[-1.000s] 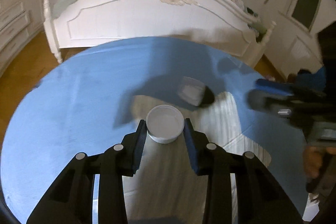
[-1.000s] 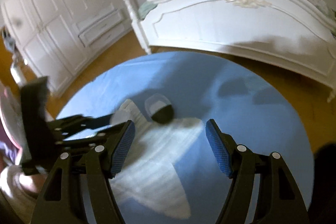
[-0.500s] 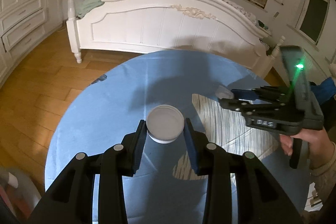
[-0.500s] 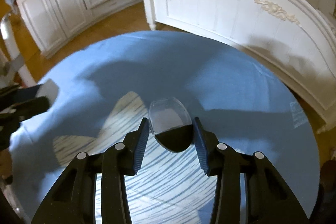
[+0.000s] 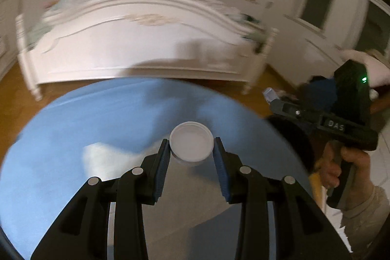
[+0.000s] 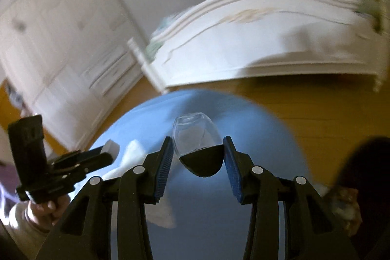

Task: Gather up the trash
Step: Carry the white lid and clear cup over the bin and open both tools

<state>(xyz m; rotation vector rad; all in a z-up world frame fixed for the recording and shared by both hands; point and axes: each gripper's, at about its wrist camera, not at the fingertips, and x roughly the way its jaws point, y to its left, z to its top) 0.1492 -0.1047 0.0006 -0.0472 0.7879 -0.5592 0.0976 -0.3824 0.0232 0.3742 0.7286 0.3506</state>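
My left gripper [image 5: 191,151] is shut on a round white plastic lid [image 5: 191,143] and holds it above the round blue table [image 5: 80,128]. My right gripper [image 6: 198,155] is shut on a clear plastic container with a black base [image 6: 195,135], lifted off the table [image 6: 256,206]. In the left wrist view the right gripper [image 5: 271,101] is at the right, past the table's edge, with the container's tip [image 5: 269,93] showing. In the right wrist view the left gripper [image 6: 107,155] is at the lower left with the lid [image 6: 111,147] in it.
A striped cloth [image 5: 109,155] lies on the table under the grippers. A white bed footboard [image 5: 136,48] stands beyond the table on a wooden floor [image 6: 329,109]. White wardrobe doors and drawers [image 6: 61,48] are at the left. A dark round object [image 5: 290,138] sits below the right gripper.
My right gripper closed on the clear container and lifted it off the cloth. Both grippers have risen and swung right with their loads; the views are motion-blurred.
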